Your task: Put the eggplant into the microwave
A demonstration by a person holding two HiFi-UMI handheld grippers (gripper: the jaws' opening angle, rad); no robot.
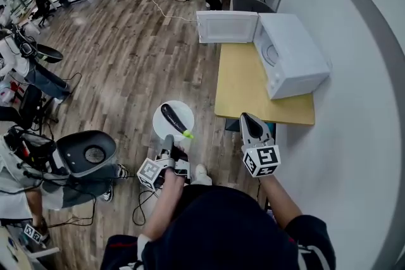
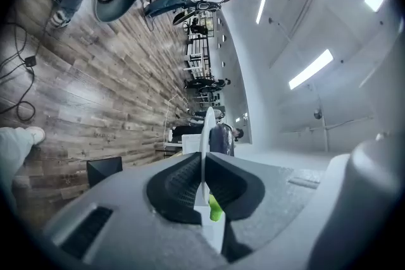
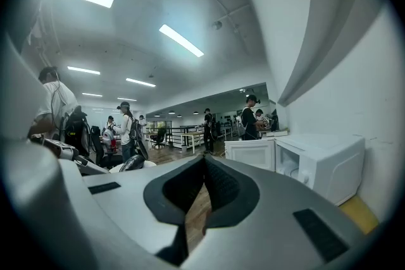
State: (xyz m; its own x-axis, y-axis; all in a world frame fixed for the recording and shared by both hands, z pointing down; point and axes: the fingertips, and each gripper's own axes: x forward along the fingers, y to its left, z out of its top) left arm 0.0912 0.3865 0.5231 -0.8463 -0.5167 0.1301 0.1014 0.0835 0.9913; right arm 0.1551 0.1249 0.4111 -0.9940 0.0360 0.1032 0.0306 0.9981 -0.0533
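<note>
Bright, even indoor light from ceiling strip lights (image 3: 181,40) — they burn white in both gripper views. A soft sheen lies on the wooden floor (image 1: 126,54); the white microwave (image 1: 288,54) nearly washes out. Fisheye bending and dark corners frame everything — near foreground soft.

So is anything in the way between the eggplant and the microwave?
Nothing visible. The eggplant lies on a plate clamped in the left tool; the microwave has its door open, and the table before it is bare.
</note>
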